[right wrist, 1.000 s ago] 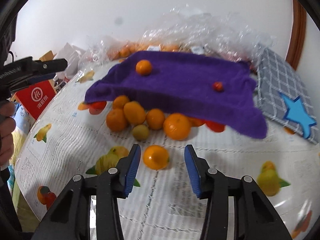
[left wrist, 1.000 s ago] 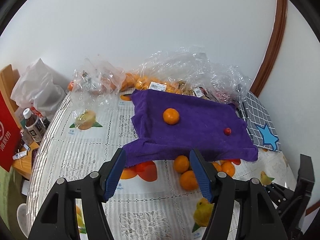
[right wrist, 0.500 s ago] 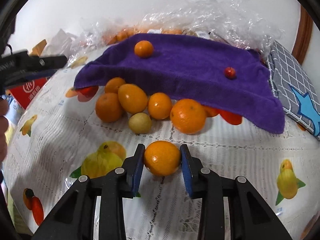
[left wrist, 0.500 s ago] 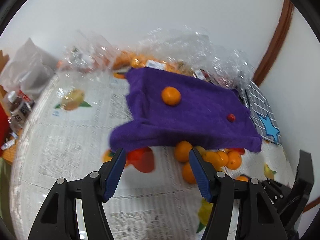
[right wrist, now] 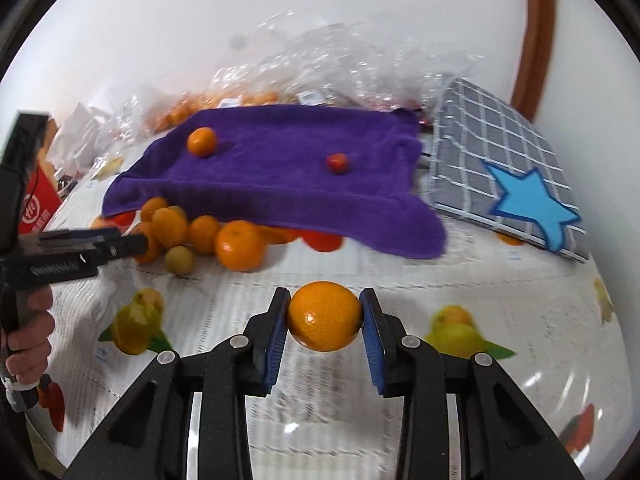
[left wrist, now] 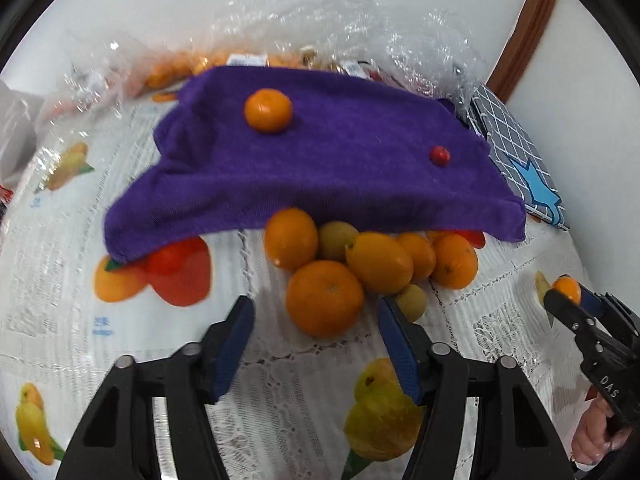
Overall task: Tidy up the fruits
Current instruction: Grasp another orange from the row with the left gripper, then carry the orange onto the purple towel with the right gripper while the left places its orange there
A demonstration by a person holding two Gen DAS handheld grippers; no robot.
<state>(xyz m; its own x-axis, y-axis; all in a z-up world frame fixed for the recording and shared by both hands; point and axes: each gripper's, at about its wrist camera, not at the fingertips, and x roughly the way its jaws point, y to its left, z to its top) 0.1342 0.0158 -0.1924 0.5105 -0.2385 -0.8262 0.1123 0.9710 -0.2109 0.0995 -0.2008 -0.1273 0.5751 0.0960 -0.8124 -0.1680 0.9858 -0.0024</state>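
Observation:
My right gripper (right wrist: 323,320) is shut on an orange (right wrist: 323,317) and holds it above the tablecloth; the held orange also shows in the left wrist view (left wrist: 566,289). My left gripper (left wrist: 316,316) is open, its fingers either side of a large orange (left wrist: 324,298) at the front of a pile of oranges (left wrist: 380,256) by the purple towel (left wrist: 320,168). On the towel lie one orange (left wrist: 268,111) and a small red fruit (left wrist: 440,156). The pile also shows in the right wrist view (right wrist: 200,236).
Crumpled clear plastic bags (left wrist: 320,32) with more oranges lie behind the towel. A grey checked cushion with a blue star (right wrist: 504,176) lies to the right. A red box (right wrist: 38,204) stands at the left table edge. The tablecloth (left wrist: 60,280) has printed fruit pictures.
My right gripper closed on the orange and lifted it, moving right. My left gripper moved forward and down to the pile, now straddling the front orange.

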